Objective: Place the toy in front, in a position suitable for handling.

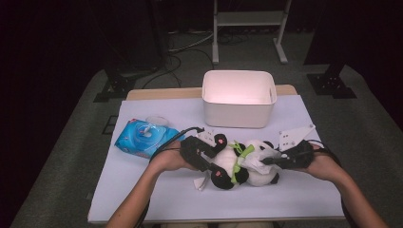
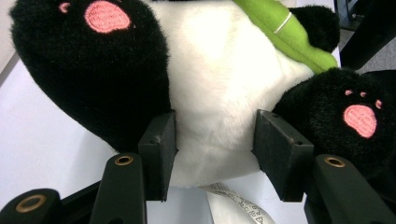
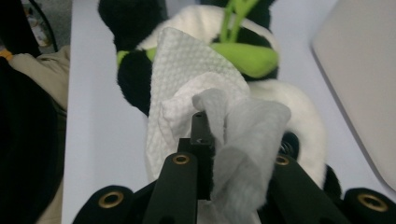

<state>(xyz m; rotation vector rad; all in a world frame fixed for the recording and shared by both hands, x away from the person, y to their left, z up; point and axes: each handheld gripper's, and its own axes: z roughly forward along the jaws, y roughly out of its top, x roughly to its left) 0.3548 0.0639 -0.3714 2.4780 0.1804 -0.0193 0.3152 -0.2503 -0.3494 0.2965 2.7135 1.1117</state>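
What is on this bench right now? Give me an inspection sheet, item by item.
Surface: table under a pale cover.
Job's things: plush panda lies on its back mid-table; white wipe pressed on it.
Clutter: blue wipes pack at the left; white bin behind the panda, nothing seen inside.
Grippers: left gripper clamps the panda's white belly between its legs; right gripper pinches the bunched wipe.
Cables: black cable runs from the left gripper across the pack's edge; more cables on the floor behind.
Surroundings: grey floor, dark stands, a metal frame at the back.
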